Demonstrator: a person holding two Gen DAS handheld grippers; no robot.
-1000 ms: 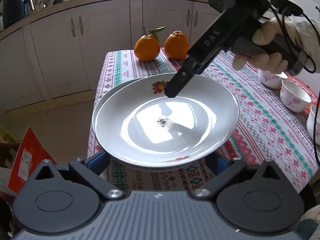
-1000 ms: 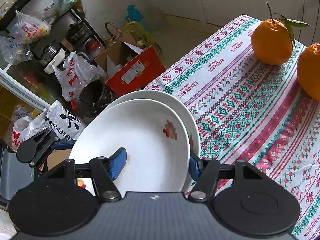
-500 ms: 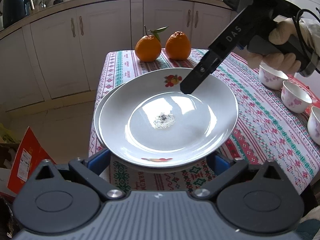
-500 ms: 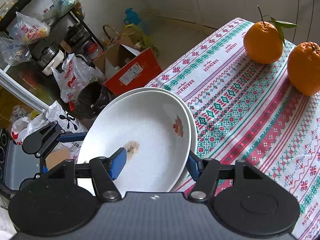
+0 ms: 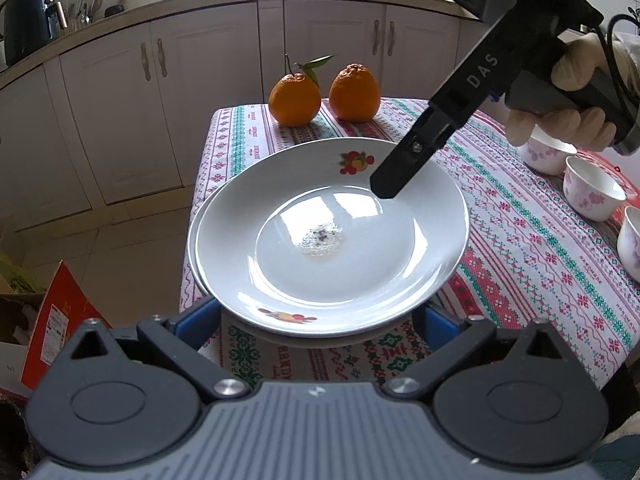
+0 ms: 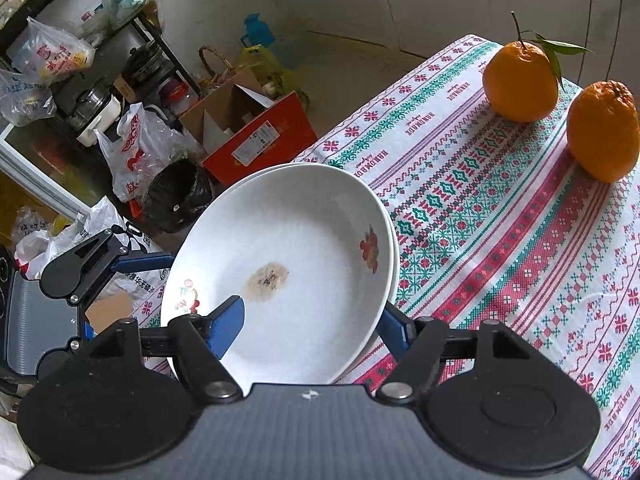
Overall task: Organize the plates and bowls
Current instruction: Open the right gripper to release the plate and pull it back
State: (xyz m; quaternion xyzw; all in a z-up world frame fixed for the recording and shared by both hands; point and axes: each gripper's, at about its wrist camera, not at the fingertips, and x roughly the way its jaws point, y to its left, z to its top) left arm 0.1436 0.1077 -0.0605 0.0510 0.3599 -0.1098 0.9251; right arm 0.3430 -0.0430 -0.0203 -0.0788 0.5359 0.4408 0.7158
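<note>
Top plate: glossy white round dish (image 5: 332, 240), shallow with a wide sloped rim, fruit decals on the rim and a grainy brownish smear at its centre; middle of both views
Lower plate: a second white plate (image 5: 194, 236) nested beneath, only a thin crescent of rim showing at the left in the left wrist view
Right gripper: matte black tool (image 6: 310, 326); one blue pad lies inside the top plate's rim and the other outside below it, jaws clenched across that rim, lower centre of the right wrist view
Left gripper: (image 5: 320, 322) blue fingers (image 5: 198, 320) spread wide to either side of the stack's near edge at the bottom of its view, released; contact with the plates cannot be told
Right hand: pale glove (image 5: 568, 100) wrapped round the tool's handle, upper right
Tablecloth: woven cloth (image 5: 532, 248) with red, green and purple cross-stitch bands, under the stack
Oranges: two dimpled fruits (image 5: 354, 94), one with stem and leaves, touching side by side at the table's far end
Cups: white porcelain teacups with pink blossoms (image 5: 592, 194), right edge
</note>
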